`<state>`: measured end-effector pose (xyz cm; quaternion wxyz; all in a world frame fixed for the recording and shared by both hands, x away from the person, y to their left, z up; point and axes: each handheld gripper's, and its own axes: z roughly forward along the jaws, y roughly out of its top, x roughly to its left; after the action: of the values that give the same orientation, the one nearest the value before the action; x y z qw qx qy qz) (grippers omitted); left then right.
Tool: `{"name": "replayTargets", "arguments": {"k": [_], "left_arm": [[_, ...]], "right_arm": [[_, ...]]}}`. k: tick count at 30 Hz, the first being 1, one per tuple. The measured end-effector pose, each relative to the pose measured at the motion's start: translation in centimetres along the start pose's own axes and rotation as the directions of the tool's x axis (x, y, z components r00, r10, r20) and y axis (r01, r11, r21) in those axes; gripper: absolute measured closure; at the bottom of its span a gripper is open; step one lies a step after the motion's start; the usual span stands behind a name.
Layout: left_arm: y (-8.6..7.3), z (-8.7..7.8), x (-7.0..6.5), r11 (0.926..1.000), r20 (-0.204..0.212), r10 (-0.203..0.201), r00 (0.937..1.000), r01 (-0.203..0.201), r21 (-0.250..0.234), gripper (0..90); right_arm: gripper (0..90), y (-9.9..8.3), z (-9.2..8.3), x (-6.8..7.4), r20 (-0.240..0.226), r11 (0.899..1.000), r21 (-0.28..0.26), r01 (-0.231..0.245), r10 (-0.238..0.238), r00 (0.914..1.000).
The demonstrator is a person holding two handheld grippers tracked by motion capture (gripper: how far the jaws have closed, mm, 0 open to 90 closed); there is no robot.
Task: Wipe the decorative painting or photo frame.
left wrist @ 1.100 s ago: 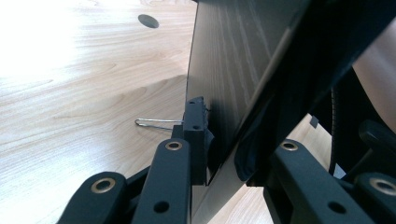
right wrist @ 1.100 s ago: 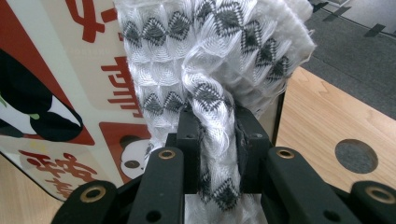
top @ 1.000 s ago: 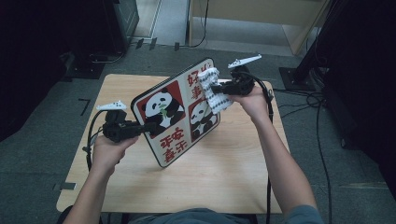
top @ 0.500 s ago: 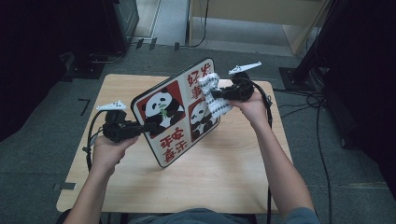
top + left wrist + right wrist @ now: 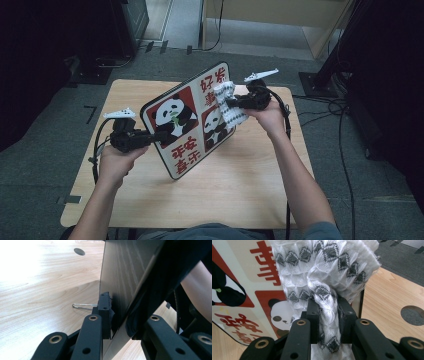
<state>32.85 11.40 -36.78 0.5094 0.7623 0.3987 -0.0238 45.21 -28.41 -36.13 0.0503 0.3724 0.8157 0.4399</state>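
Above 1 table [image 5: 240,190], left gripper [image 5: 159,135] clamps 1 panda board [image 5: 186,122]; right gripper [image 5: 232,104] pinches 1 cloth [image 5: 226,102].

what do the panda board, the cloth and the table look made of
Panda board: looks like a rigid glossy printed panel, with a wood-grain back in the left gripper view.
Cloth: woven textile, white with grey diamonds, frayed threads.
Table: light wood-grain top, possibly laminate.

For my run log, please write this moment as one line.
left hand-held gripper: shut on panda board edge, board tilted above table | right hand-held gripper: shut on cloth, cloth against board front
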Motion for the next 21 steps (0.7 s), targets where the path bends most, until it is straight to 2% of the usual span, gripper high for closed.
{"name": "replayTargets", "arguments": {"k": [21], "left_arm": [[0.1, 0.0, -0.1, 1.0000, -0.005, -0.006, 1.0000, 0.006, 0.005, 77.0]], "right_arm": [[75.7, -1.7, 0.9, -0.2, -0.007, 0.999, 0.032, -0.018, 0.018, 0.9998]]}}
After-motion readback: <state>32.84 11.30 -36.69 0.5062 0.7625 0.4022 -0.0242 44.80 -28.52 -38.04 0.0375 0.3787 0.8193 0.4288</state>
